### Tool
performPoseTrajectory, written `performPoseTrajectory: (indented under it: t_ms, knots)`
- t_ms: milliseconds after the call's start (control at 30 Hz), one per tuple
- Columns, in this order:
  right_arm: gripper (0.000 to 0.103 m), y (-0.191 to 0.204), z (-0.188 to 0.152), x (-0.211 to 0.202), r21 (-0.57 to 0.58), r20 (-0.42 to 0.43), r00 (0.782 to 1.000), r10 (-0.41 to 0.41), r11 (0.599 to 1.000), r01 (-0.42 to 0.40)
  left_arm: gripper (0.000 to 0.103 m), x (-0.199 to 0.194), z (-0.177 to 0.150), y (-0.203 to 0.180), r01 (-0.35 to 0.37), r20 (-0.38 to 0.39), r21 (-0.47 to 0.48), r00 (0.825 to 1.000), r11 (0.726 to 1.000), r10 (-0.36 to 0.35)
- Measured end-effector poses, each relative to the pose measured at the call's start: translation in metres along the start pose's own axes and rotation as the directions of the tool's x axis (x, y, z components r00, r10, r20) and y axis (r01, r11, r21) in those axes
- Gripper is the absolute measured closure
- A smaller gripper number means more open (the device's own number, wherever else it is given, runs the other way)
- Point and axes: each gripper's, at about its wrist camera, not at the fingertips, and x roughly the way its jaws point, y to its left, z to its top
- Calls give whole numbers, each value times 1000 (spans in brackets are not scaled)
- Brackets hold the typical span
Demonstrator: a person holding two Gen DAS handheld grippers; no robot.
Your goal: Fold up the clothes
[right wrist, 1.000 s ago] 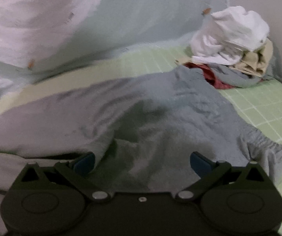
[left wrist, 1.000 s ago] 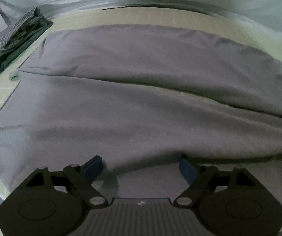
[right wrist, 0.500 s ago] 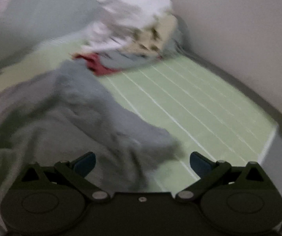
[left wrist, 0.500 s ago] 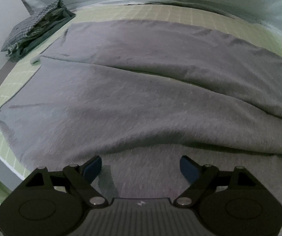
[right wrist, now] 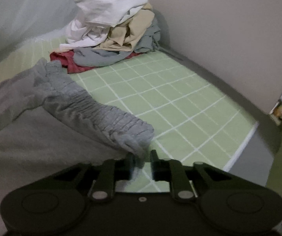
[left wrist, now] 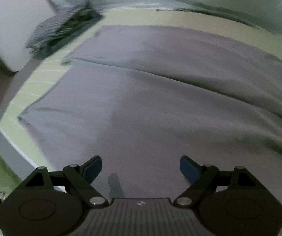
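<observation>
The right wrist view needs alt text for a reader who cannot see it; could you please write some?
The right gripper is closing on the corner of a grey garment's elastic waistband, which lies between its fingers. Behind, on the green checked bed sheet, unfolded clothes are heaped against the wall.

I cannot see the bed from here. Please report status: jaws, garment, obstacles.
Left gripper open above grey trousers. Right gripper jaws closing on the waistband corner. Clothes pile stays clear, far corner.
</observation>
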Motion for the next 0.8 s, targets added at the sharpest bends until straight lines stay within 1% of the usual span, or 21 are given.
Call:
performPoseTrajectory:
  t_ms: [33,67,100,167,233,367,500,667,733,800]
  knots:
    - [56,3,0,-2,-11,2,1000,-28,1000,29,16,1,3,11,-9,5,-20,1000,1000,9]
    - [39,8,0,-6,-16,15,998,-62,998,62,16,3,6,23,-20,11,-40,1000,999,20]
    - [33,14,1,-10,-21,29,995,-95,995,96,16,5,10,35,-33,17,-59,999,998,34]
    - [10,28,3,-17,-40,65,992,-104,993,107,16,11,17,59,-56,23,-94,998,994,58]
    - [3,47,4,-29,-66,97,991,-88,993,95,16,22,25,86,-68,22,-127,997,990,72]
    - [2,89,0,-53,-119,128,991,-34,992,49,16,43,44,133,-83,23,-171,996,982,88]
    - [1,134,-10,-77,-173,132,991,34,985,-11,16,66,70,168,-61,45,-162,997,985,69]
    - [0,187,-33,-105,-237,103,987,126,966,-99,16,105,103,187,0,46,-122,999,993,6]
    - [0,202,-40,-114,-233,80,987,137,966,-115,16,120,116,189,22,41,-100,999,995,-18]
    - [0,215,-47,-117,-228,49,989,137,966,-123,15,131,129,185,37,49,-59,998,998,-34]
